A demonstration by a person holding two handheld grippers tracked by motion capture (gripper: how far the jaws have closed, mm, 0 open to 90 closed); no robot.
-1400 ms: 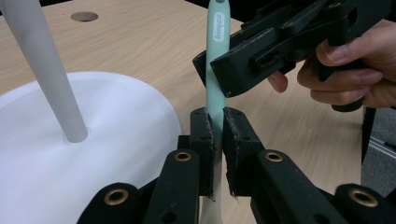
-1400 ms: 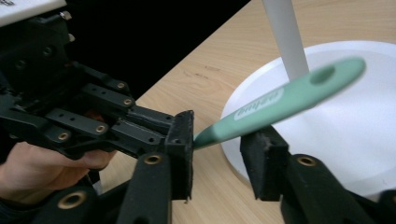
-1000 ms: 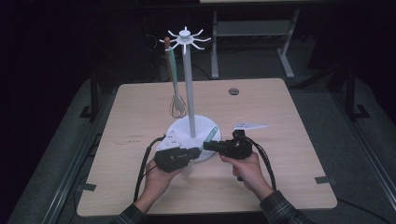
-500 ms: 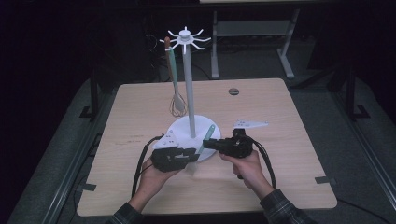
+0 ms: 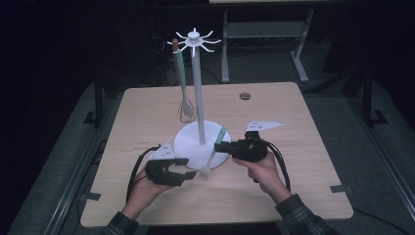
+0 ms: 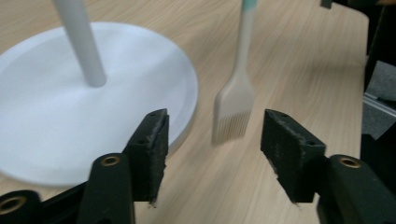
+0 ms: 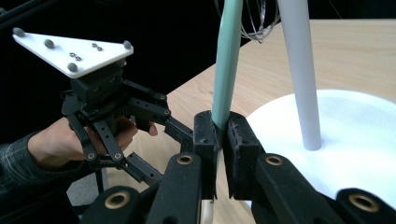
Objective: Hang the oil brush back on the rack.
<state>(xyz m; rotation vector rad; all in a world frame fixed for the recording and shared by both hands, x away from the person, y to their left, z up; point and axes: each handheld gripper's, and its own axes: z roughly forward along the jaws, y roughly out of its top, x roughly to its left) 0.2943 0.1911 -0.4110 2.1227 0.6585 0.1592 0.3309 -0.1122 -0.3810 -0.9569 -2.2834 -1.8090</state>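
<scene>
Since a second ago the left gripper (image 5: 188, 172) has let go of the brush head and drawn back a little toward the person; its jaws have just been opening and now stand fairly wide, with nothing pressed between them. The pastry brush (image 5: 211, 159) now hangs from the right gripper (image 5: 219, 146) alone, whose jaws are clamped narrow on the pale green handle (image 7: 225, 70), as the right gripper view shows plainly.

Nearest me, both hands rest low over the front of the bench (image 5: 293, 196). The brush slopes from the right jaws down and toward the left hand, bristles (image 6: 232, 122) lowest, just off the edge of the stand's round white base (image 5: 188, 147). In the left gripper view the bristle end sits just ahead of the open jaws and between their lines, its long axis running straight away from them. So the left hand is nearer the head, the right hand has the handle, and the handle's free end points up and back toward the stand.

I'd judge the next move to be lifting the brush to hang it. The white pole (image 5: 197, 98) rises close beside the handle and could be knocked. Farther back a whisk (image 5: 184, 105) already hangs from one arm of the hook ring (image 5: 195, 40) at the top, taking that side, and a small dark disc (image 5: 244, 96) lies near the bench's far edge.
</scene>
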